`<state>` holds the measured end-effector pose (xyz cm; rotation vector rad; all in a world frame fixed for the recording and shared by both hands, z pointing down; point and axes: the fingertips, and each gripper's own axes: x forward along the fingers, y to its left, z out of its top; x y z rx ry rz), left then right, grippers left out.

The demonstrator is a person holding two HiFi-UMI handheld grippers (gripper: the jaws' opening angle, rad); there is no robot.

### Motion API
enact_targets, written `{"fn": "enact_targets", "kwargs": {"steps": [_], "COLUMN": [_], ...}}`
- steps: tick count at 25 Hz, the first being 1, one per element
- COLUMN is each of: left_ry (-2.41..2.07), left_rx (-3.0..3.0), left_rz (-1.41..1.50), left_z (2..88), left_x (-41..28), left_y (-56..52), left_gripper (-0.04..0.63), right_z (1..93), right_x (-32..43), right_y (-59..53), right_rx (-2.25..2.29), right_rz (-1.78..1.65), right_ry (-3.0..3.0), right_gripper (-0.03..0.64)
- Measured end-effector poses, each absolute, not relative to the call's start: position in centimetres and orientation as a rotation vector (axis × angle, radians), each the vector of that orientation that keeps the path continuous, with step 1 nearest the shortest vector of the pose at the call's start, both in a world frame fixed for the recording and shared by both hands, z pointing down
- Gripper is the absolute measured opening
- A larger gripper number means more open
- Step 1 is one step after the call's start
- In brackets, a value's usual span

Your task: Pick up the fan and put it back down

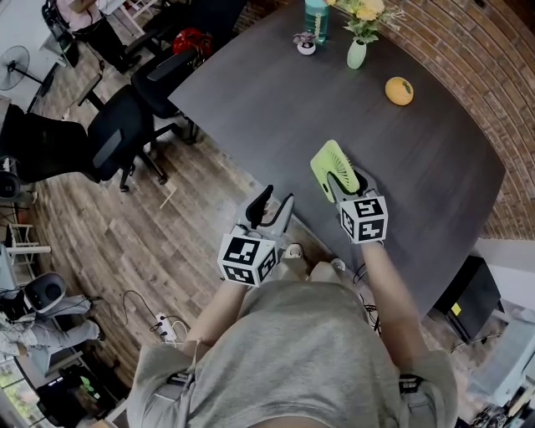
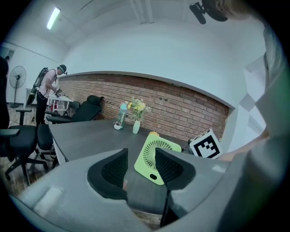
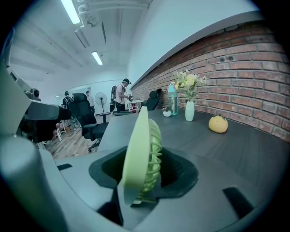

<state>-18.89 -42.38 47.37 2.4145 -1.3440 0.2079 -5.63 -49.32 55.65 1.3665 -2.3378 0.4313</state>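
Observation:
A flat lime-green fan (image 1: 332, 165) stands tilted near the front edge of the dark table (image 1: 267, 100). My right gripper (image 1: 347, 185) is shut on it from behind. In the right gripper view the fan (image 3: 140, 154) sits edge-on between the black pads (image 3: 181, 170). Whether its base touches the tabletop I cannot tell. My left gripper (image 1: 276, 201) hovers off the table's edge over the wooden floor, open and empty. In its own view the fan (image 2: 147, 156) shows beyond its parted jaws, with the right gripper's marker cube (image 2: 206, 144) beside it.
At the table's far end are an orange fruit (image 1: 399, 90), a pale green vase of flowers (image 1: 357, 52), a teal bottle (image 1: 316, 18) and a small pot (image 1: 306, 43). Black office chairs (image 1: 125, 134) stand left of the table. A brick wall (image 1: 493, 58) runs on the right.

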Motion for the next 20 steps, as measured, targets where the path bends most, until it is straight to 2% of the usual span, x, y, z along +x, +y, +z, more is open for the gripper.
{"fn": "enact_targets", "kwargs": {"steps": [20], "left_ry": [-1.305], "left_rx": [2.451], "left_rz": [0.214], "left_z": [47.4], "left_x": [-19.4], "left_y": [-42.5], "left_gripper": [0.184], "right_z": [57.0], "right_x": [-4.1], "right_y": [-50.6], "right_rx": [1.421], "right_rz": [0.478], "right_ry": [-2.309], "right_gripper": [0.221]}}
